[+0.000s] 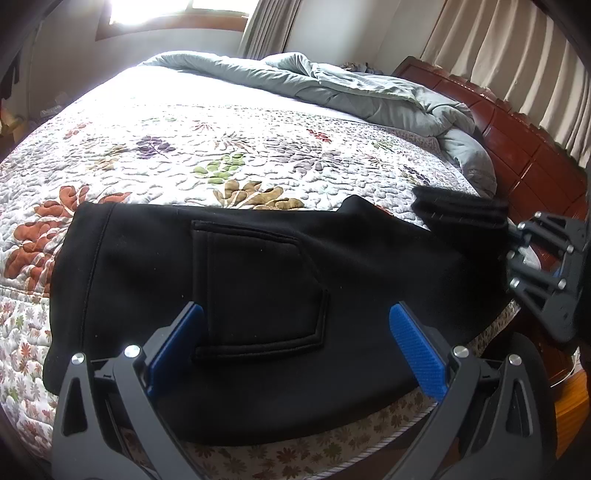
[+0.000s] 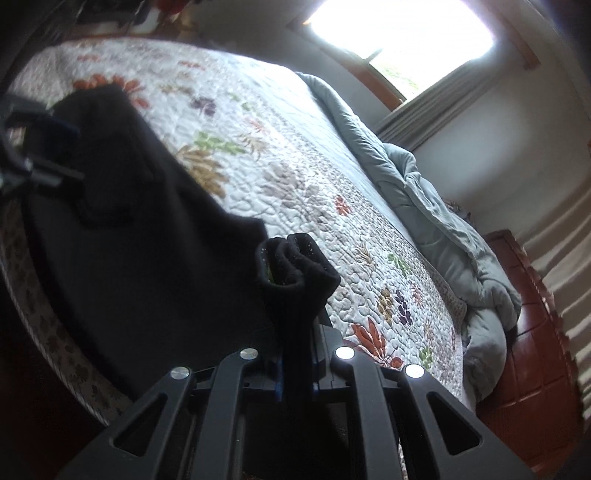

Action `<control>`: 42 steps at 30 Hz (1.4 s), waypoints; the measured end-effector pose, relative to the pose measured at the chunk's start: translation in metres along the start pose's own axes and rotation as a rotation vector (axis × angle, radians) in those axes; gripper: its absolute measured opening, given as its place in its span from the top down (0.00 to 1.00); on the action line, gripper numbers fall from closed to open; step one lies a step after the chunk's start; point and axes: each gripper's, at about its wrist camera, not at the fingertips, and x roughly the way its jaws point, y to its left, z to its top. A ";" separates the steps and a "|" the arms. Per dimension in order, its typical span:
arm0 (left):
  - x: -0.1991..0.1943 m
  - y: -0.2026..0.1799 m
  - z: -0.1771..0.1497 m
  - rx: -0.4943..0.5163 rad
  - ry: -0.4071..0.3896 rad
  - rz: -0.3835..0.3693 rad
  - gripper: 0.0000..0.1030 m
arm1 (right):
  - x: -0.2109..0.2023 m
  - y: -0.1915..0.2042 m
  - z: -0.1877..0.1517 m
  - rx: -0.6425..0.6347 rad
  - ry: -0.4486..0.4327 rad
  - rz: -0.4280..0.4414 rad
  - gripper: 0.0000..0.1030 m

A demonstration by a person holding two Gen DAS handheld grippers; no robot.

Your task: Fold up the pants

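Note:
Black pants (image 1: 258, 280) lie on the floral quilt at the near edge of the bed, back pocket (image 1: 262, 288) facing up. My left gripper (image 1: 295, 332) is open, its blue pads just above the pants on either side of the pocket, holding nothing. My right gripper (image 1: 517, 240) is at the right end of the pants, shut on a bunched fold of the black fabric. In the right wrist view the right gripper (image 2: 295, 354) is shut on that bunched cloth (image 2: 295, 266), and the rest of the pants (image 2: 129, 229) spreads to the left, where the left gripper (image 2: 40, 147) shows.
The floral quilt (image 1: 221, 155) covers the bed. A crumpled grey-blue duvet (image 1: 369, 92) lies at the far right side. A red-brown wooden headboard (image 1: 524, 155) stands to the right, with curtains (image 1: 517, 55) behind it. A window (image 2: 399, 33) is at the back.

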 end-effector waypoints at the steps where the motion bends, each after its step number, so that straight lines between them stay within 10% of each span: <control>1: 0.000 0.000 0.000 0.000 0.000 0.000 0.03 | 0.002 0.006 -0.001 -0.022 0.004 -0.001 0.90; 20: 0.006 0.003 0.000 -0.001 0.022 0.004 0.03 | 0.032 0.066 -0.024 -0.215 0.093 0.066 0.90; 33: 0.006 0.003 -0.004 -0.003 0.039 0.022 0.03 | 0.027 -0.029 -0.040 0.341 0.128 0.613 0.69; 42: 0.001 -0.002 -0.008 -0.041 0.083 0.065 0.03 | 0.080 -0.038 -0.061 0.492 0.207 0.660 0.69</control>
